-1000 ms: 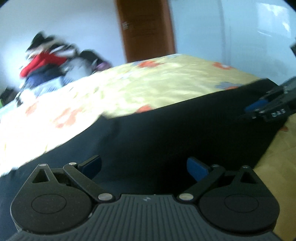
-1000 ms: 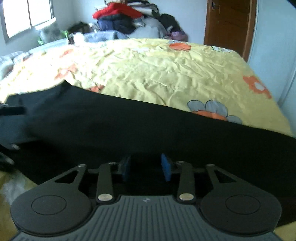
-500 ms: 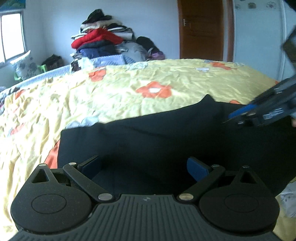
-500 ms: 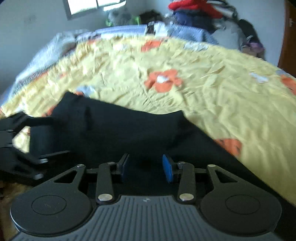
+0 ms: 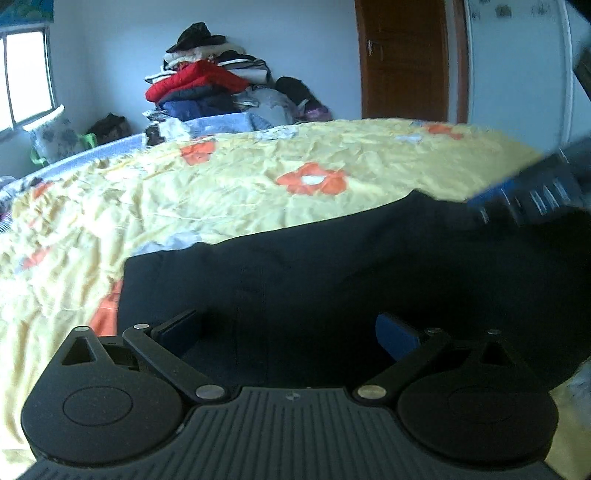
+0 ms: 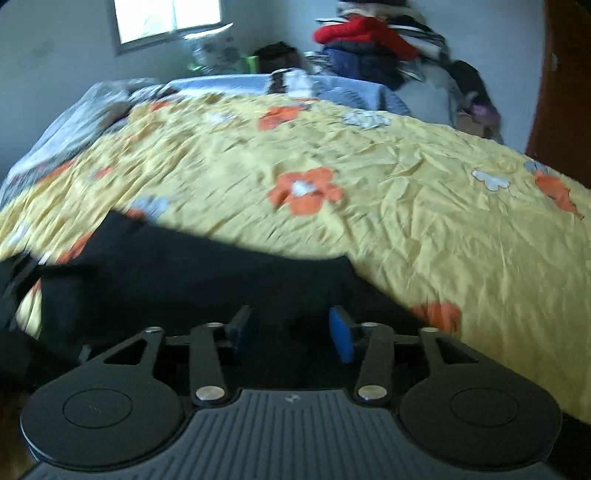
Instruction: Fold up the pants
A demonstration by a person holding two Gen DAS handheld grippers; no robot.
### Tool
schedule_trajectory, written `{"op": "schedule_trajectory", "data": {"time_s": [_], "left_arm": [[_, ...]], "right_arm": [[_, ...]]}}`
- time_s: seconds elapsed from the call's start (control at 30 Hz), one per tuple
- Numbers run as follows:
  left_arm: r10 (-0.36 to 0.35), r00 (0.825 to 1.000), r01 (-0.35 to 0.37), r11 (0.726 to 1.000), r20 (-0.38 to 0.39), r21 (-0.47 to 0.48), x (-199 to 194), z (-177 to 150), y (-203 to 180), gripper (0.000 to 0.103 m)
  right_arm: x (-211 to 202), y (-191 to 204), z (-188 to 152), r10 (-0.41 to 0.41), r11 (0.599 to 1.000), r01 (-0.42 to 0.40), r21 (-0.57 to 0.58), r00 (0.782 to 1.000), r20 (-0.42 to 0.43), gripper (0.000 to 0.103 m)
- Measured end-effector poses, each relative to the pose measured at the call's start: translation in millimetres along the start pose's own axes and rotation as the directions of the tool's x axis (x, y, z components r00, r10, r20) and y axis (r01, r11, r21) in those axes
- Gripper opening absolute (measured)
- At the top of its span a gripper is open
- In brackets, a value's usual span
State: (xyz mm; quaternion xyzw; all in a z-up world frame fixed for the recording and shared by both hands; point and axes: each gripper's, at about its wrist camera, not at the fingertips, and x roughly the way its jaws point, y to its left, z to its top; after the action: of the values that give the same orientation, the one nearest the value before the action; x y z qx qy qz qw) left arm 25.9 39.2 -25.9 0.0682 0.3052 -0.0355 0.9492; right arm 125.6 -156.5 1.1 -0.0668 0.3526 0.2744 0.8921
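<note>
Black pants [image 5: 332,266] lie folded on a yellow flowered bedspread [image 5: 221,199], their left edge straight and square. My left gripper [image 5: 288,325] hovers low over the near part of the cloth, jaws wide open with nothing clamped. The right gripper [image 6: 290,328] sits over the pants [image 6: 184,273] near their right corner. Its jaws are opening, and the blue pads stand apart from the dark fabric below them. In the left wrist view the right gripper [image 5: 524,199] shows blurred at the right edge. The left gripper [image 6: 14,284] is a dark blur at the left edge of the right wrist view.
A heap of clothes [image 5: 207,85] with a red jacket is piled at the far end of the bed. A brown door [image 5: 402,59] stands behind on the right and a window [image 6: 166,18] on the left wall. Wide yellow bedspread [image 6: 424,221] lies beyond the pants.
Both grippers swung across the bed and the pants now lie as a shorter folded shape. The right jaws have spread wider. The left jaws stayed wide open.
</note>
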Motion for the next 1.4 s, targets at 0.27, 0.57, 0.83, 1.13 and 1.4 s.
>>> {"op": "schedule_trajectory", "data": {"time_s": [0.27,0.57,0.83,1.13,1.4], "left_arm": [[0.006,1.000,-0.005,1.000,-0.007,0.029,7.5,-6.8,-10.2,0.103],[-0.062,0.997,0.063,0.998,0.047,-0.012,-6.7,7.3,-29.0,0.102],[-0.074,0.997,0.074,0.997,0.014,0.011,6.3,-0.1,-53.8,0.102],[-0.103,0.994,0.103,0.995,0.028,0.009,9.1,-6.6,-60.3,0.103],[-0.113,0.994,0.113,0.994,0.014,0.007,11.1,-7.9,-60.8,0.103]], "right_arm": [[20.5,-5.6,-22.9,-0.064,0.998,0.065,0.016,0.997,-0.030,0.064],[-14.3,1.1,-36.7,-0.044,0.999,0.043,0.014,0.999,0.019,0.072],[1.0,-13.0,-44.2,-0.061,0.994,0.060,0.092,0.998,0.009,0.078],[-17.9,-27.3,-67.0,-0.090,0.985,0.086,0.153,0.996,0.023,0.092],[-72.0,-56.0,-97.4,-0.229,0.923,0.174,0.343,0.965,0.127,0.092]]}}
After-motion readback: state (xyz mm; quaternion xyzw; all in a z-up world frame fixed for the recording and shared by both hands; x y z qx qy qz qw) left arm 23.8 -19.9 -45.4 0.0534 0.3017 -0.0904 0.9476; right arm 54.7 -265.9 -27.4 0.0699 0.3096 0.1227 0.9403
